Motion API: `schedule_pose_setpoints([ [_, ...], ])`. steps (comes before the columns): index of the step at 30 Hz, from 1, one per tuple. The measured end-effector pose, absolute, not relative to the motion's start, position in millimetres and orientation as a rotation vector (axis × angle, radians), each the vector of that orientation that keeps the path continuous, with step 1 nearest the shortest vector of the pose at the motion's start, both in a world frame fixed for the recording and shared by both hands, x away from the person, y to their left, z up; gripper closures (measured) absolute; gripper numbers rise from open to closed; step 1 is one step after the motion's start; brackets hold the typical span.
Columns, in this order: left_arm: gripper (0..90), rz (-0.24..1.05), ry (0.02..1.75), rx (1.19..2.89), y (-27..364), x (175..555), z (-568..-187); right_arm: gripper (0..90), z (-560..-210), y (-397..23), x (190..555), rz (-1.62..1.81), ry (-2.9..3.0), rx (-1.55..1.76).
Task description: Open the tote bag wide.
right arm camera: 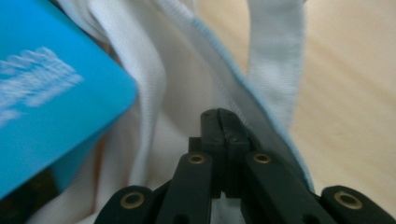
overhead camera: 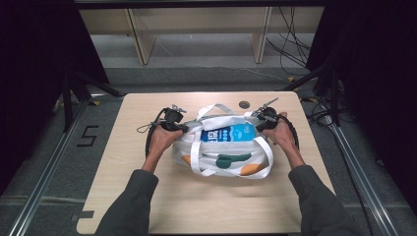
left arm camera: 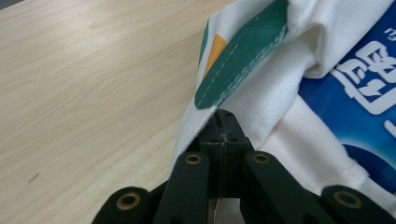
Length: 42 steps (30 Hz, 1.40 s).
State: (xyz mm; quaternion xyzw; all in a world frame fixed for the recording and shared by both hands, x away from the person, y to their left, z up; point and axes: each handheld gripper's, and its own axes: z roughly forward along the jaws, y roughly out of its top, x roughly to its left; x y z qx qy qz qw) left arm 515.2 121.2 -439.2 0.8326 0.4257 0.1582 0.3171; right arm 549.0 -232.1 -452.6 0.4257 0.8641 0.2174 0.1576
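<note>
White tote bag at table centre betw. both tongs, left gripper pinching bag's left rim, right gripper pinching right rim, blue pack inside, bare wood outside each gripper, straps loose beside.

Dim surroundings, blurred right gripper view

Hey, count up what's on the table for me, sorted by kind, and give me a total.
Cloth tote bag: 1
Blue package inside the bag: 1
Handheld grippers: 2, the left gripper and the right gripper, each shut on the bag's edge
Total: 4
</note>
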Motion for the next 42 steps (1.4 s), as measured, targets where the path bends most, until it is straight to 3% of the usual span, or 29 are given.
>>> schedule_pose_setpoints([
  [5, 85.4, 0.434, 1.034, 2.182, 113.6, 497.5, -422.8, 90.0, -421.0, -234.5, 531.3, 0.762, 2.421, 1.096],
  [8, 85.6, 0.338, 0.964, 2.148, 104.5, 482.6, -416.5, 90.0, -402.6, -224.7, 503.4, 0.864, 2.500, 1.015],
  [10, 85.7, 0.281, 0.877, 2.230, 96.7, 463.3, -420.8, 90.0, -404.6, -217.9, 487.0, 0.852, 2.550, 0.976],
  [16, 88.2, 0.222, 0.845, 2.242, 102.2, 441.1, -435.9, 90.0, -416.0, -229.7, 450.5, 0.704, 2.700, 0.864],
  [20, 88.8, 0.249, 0.802, 2.275, 98.2, 436.5, -438.2, 90.0, -437.1, -229.5, 442.2, 0.623, 2.728, 0.852],
  [29, 87.6, 0.227, 0.793, 2.245, 82.1, 442.5, -427.8, 90.0, -400.6, -220.5, 459.1, 0.705, 2.589, 0.846],
  [32, 88.2, 0.209, 0.735, 2.337, 66.2, 440.6, -436.0, 90.0, -394.6, -212.9, 477.2, 0.781, 2.532, 0.844],
  [42, 89.3, 0.126, 0.671, 2.393, 69.2, 420.6, -450.2, 90.0, -419.3, -185.5, 544.5, 0.715, 2.515, 0.961],
])
